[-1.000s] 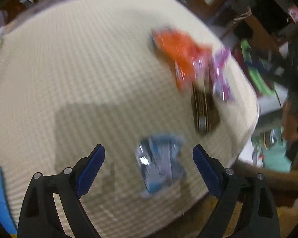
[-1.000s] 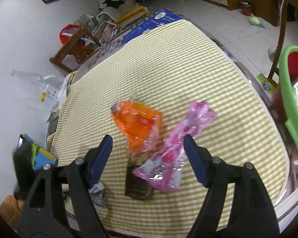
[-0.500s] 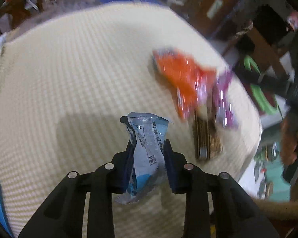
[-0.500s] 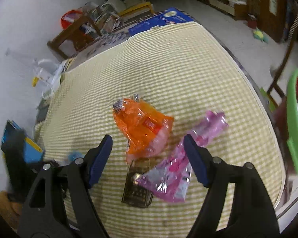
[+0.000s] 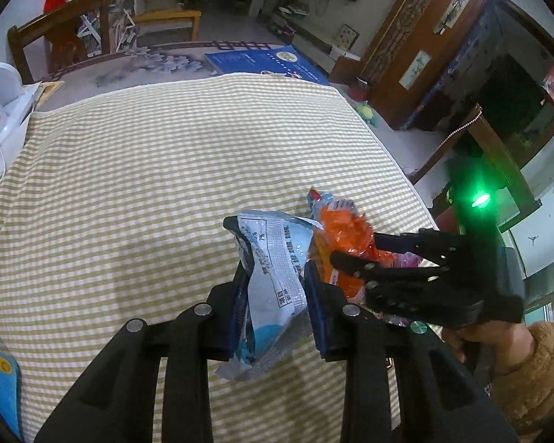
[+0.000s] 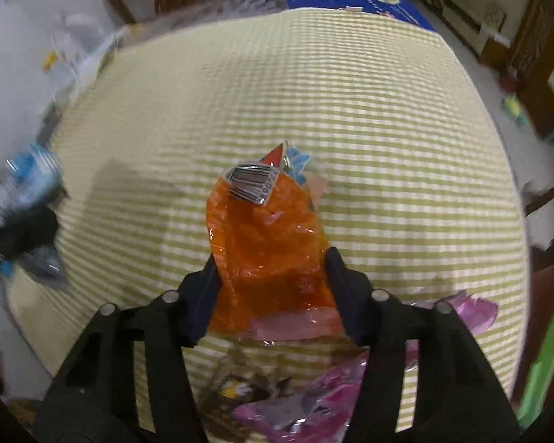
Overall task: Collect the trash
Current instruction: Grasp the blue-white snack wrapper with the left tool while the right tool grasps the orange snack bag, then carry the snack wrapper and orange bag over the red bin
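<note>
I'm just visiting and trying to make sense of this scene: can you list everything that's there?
blue wrapper: one, pale blue and silver, clamped in the left hand-held gripper
orange wrapper: one, orange with a barcode, between the right hand-held gripper's closing jaws
pink wrapper: one, pink, on the cloth near its front edge
dark wrapper: one, brown, blurred, beside the pink one
checked cloth: one, yellow and white, covering the table
blue box: one, flat, beyond the cloth's far edge
wooden chair: one, brown, far left
left hand-held gripper: black with blue pads, shut
right hand-held gripper: black with blue pads, closing
sleeve: one, fuzzy brown, lower right
</note>
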Motion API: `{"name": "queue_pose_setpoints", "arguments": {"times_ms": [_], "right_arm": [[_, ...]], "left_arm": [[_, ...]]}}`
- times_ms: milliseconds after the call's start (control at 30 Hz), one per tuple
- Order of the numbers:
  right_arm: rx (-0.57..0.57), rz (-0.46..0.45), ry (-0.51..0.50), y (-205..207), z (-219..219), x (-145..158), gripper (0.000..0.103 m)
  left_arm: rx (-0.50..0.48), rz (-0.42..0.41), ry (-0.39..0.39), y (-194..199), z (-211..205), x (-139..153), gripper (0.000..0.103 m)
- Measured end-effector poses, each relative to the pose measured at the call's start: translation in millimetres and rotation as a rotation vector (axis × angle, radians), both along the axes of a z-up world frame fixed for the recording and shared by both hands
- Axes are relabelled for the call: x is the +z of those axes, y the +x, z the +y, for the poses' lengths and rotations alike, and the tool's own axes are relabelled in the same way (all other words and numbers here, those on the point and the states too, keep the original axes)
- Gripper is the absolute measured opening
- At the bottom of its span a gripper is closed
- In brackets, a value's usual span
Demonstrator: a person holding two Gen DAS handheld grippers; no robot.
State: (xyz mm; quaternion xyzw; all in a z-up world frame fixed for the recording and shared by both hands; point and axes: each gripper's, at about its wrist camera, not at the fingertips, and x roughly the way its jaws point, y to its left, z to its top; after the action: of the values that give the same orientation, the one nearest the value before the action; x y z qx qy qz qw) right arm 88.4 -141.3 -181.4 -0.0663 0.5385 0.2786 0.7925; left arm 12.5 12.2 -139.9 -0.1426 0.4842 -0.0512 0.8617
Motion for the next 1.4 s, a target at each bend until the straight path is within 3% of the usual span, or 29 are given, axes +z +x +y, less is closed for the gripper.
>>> {"name": "queue_pose_setpoints", "arguments": {"times_ms": [267, 533, 867, 1400], "right_arm": [[-0.089, -0.134, 0.162, -21, -36, 67, 0.051], [-0.195, -0.192, 0.209, -44, -73, 95, 0.052], [-0.279, -0.254, 0.207, -54, -107, 113, 0.053], [-0.356, -0.271, 0.224, -62, -149, 117, 0.053]], "left_arm": [[0.004, -0.012, -0.002, 13, -2, 4, 0.028], [-0.041, -0.049, 0.023, 30, -27, 18, 0.029], [-0.107, -0.090, 0.041, 39, -66, 37, 0.029], [-0.168, -0.108, 0.052, 45, -109, 50, 0.029]]}}
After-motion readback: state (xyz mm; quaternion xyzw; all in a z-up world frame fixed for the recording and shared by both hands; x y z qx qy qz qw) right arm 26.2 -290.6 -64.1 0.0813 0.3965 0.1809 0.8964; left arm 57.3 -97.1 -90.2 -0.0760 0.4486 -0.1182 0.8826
